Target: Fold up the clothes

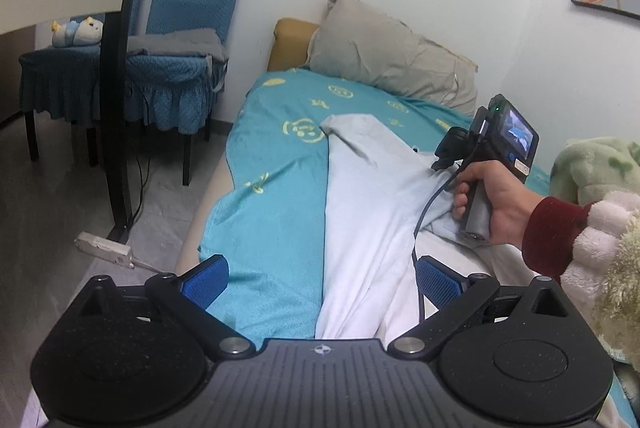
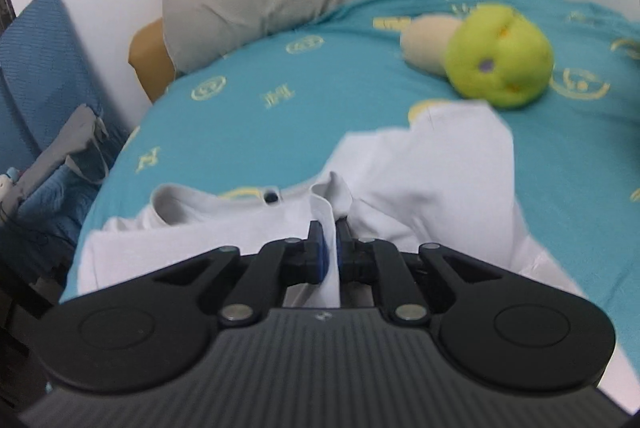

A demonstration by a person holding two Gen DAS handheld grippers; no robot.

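A bed (image 1: pixel 280 132) under a teal patterned sheet carries everything. The white garment (image 1: pixel 368 196) lies along the bed, its long axis running toward the grey pillow (image 1: pixel 392 56) at the head end. A green plush toy (image 2: pixel 496 56) sits on the bed beyond the garment. The right gripper (image 2: pixel 329 248) is closed, pinching a fold of the garment. The left gripper (image 1: pixel 320 280) hangs wide open over the garment's near end, holding nothing.
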